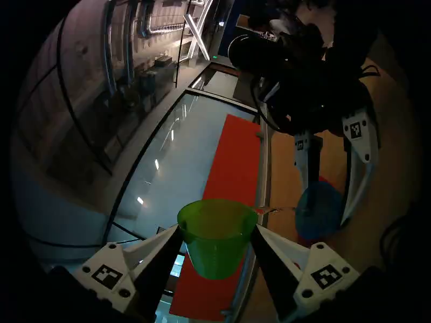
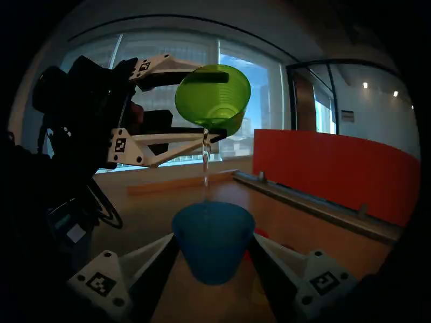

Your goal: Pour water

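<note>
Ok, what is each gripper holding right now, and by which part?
Left gripper holds the green cup by its side walls, below the rim; right gripper holds the blue cup likewise.
</note>
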A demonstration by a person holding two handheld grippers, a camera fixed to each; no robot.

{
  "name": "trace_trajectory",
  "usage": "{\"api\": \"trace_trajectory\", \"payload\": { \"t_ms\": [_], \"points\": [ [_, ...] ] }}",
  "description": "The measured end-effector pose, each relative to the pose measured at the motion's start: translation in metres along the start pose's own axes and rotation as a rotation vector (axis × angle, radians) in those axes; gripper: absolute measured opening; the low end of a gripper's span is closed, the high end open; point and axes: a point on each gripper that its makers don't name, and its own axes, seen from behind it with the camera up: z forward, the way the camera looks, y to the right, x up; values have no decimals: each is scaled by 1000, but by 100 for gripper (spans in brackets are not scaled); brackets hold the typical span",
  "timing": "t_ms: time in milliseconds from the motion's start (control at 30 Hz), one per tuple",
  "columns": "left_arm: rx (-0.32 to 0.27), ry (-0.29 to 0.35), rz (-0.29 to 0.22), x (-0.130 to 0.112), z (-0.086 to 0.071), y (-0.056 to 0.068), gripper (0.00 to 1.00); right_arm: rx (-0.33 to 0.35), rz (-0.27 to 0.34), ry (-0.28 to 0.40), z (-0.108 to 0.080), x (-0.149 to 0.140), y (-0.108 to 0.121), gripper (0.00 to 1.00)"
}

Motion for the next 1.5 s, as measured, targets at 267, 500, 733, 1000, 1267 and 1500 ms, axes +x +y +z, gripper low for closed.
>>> {"api": "trace_trajectory", "payload": {
  "t_ms": [267,500,733,1000,1267,1500],
  "points": [
    [1,1,18,0,0,0,85,-2,-2,0,0,0,1,87],
    [10,-2,38,0,0,0,85,0,-3,0,0,0,0,88],
    [13,2,60,2,-3,-2,85,1,-6,0,1,1,-1,88],
    [10,24,73,8,-6,-2,85,2,-7,-1,1,2,-2,88],
    [13,28,97,8,-6,1,85,0,-9,1,1,4,-2,87],
    [11,32,109,9,-8,3,85,-2,-11,1,1,4,-2,88]
  ]
}}
